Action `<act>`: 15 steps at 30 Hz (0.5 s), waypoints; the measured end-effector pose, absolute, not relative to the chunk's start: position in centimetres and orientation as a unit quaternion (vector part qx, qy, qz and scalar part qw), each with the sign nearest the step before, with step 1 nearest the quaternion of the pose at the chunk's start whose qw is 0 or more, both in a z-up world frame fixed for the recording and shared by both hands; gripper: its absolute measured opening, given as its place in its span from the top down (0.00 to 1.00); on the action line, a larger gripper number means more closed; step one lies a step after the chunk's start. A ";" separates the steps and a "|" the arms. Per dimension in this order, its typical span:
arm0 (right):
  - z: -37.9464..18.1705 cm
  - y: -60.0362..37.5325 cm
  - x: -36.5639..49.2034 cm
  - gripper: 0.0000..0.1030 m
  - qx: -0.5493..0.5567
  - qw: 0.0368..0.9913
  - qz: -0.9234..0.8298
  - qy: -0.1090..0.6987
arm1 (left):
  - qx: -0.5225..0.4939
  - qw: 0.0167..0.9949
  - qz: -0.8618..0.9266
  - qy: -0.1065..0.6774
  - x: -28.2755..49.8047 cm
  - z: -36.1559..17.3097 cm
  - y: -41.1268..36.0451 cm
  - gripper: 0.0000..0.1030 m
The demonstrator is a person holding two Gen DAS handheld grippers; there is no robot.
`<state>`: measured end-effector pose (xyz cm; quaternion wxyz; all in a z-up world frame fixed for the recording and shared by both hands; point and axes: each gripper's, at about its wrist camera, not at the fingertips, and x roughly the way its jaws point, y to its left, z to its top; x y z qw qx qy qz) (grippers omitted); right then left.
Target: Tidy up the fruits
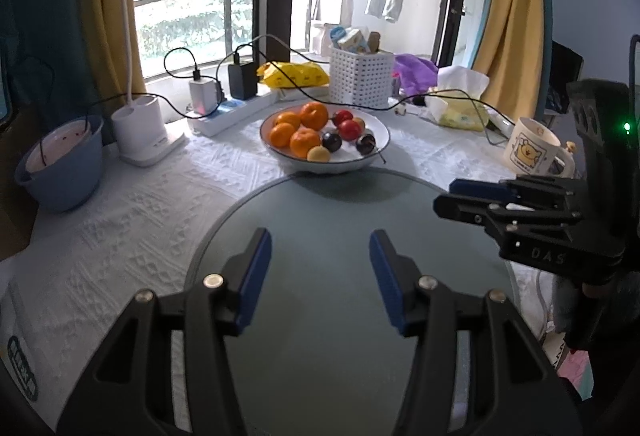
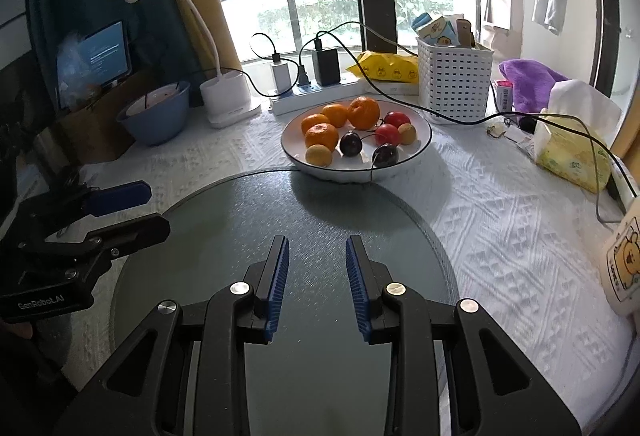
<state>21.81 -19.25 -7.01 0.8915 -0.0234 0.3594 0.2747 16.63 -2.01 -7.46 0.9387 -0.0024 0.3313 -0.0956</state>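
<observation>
A white plate (image 1: 376, 128) (image 2: 420, 148) holds several oranges (image 1: 314, 115) (image 2: 363, 112), two red fruits (image 1: 349, 129) (image 2: 387, 134), two dark cherries with stems (image 1: 331, 141) (image 2: 351, 143) and two small yellow fruits (image 1: 319, 154) (image 2: 319, 155). It rests on the far edge of a round glass mat (image 1: 340, 276) (image 2: 312, 220). My left gripper (image 1: 320, 240) is open and empty above the mat; it also shows in the right wrist view (image 2: 154, 210). My right gripper (image 2: 317, 246) is open and empty above the mat; it also shows in the left wrist view (image 1: 444, 196).
Behind the plate stand a white desk lamp (image 1: 138, 132) (image 2: 230, 96), a power strip with chargers (image 1: 228, 112) (image 2: 316, 92), a white basket (image 1: 360, 76) (image 2: 454, 80) and a tissue pack (image 2: 572, 152). A blue bowl (image 1: 60, 164) (image 2: 156, 116) is left; a bear mug (image 1: 532, 150) right.
</observation>
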 end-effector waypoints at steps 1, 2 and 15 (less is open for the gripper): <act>-6.9 -19.2 21.4 0.70 -0.024 0.892 0.274 0.357 | -0.001 0.940 -0.094 0.328 16.3 -7.3 -1.9 0.48; -6.8 -19.2 21.1 0.70 -0.025 0.893 0.274 0.356 | 0.000 0.942 -0.092 0.324 15.9 -7.2 -1.8 0.48; -4.2 -19.6 17.6 0.70 -0.032 0.908 0.262 0.324 | 0.006 0.957 -0.084 0.277 11.8 -4.4 -1.2 0.15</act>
